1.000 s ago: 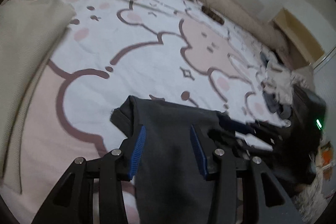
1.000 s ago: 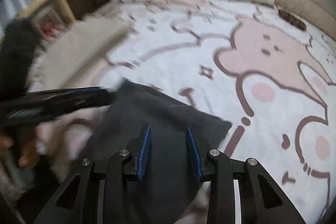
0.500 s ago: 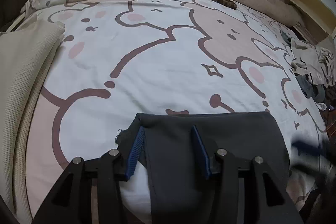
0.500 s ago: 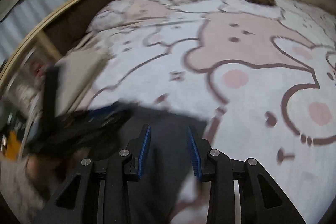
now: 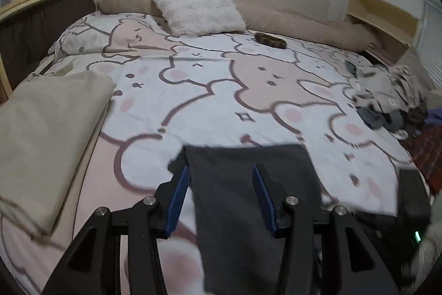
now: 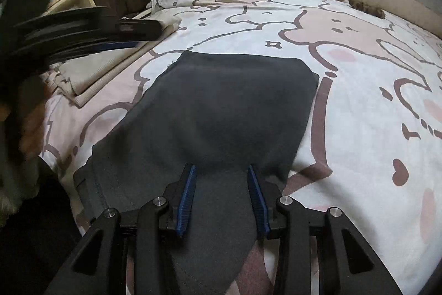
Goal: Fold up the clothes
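I see a bed [image 5: 210, 90] with a white cover printed in pink bears. A dark grey garment [image 6: 229, 107] lies flat on it at the near edge, part hanging over. A folded beige cloth [image 5: 47, 134] sits on the left side. At the head, a fluffy white pillow [image 5: 199, 8] leans on a long tan bolster [image 5: 298, 21]. A small dark brown thing [image 5: 270, 38], can't tell what, lies near the bolster. On the right edge, a heap of mixed clothes [image 5: 389, 98].

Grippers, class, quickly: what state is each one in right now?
Left gripper: open, above the dark grey garment, holding nothing.
Right gripper: open, over the same garment, holding nothing.
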The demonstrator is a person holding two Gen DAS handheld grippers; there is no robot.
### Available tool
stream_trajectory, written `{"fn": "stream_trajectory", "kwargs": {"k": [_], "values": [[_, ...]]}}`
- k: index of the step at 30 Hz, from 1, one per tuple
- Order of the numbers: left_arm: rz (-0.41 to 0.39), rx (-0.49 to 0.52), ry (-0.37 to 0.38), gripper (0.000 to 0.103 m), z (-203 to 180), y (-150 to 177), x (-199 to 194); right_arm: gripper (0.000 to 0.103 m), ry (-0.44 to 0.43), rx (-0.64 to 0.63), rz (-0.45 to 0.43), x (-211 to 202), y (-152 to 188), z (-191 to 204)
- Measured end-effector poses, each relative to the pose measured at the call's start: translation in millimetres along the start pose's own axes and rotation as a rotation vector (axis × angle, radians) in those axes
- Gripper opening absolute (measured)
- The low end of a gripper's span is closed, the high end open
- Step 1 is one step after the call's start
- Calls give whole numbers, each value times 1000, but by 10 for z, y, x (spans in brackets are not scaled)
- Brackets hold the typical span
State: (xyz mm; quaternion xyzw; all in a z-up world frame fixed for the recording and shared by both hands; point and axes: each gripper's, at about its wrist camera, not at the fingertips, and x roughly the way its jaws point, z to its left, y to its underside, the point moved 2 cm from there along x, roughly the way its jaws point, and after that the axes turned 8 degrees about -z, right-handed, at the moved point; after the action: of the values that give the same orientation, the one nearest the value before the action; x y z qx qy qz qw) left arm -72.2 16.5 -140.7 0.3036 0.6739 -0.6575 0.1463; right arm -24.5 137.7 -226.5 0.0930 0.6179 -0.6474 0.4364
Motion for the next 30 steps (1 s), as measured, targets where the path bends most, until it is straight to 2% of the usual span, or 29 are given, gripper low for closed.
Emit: {"fn": "stream_trajectory", "kwargs": {"k": [4,7,10,12,14,17,21,30], "values": [[107,134,-35,48,-180,79,64,39,66,-45,23,-109,24,107],[205,201,-60,48,-202,149,261,39,102,-107,63,-252,123,239],[300,213,-78,48,-162,251,495,39,124,-138,118,-357,212,332],[356,196,-78,51,-124,324,644,39,145,-155,158,-417,280,388],[361,162,-64,55,-80,322,675,39,163,-171,164,-497,314,431],[327,88,-46,55,18,241,557,39,214,-233,114,-664,319,541],[267,45,-31,55,86,82,332,39,271,-414,21,-791,362,841],[116,-38,34,55,318,-386,-231,39,363,-815,56,-425,758,1361]]}}
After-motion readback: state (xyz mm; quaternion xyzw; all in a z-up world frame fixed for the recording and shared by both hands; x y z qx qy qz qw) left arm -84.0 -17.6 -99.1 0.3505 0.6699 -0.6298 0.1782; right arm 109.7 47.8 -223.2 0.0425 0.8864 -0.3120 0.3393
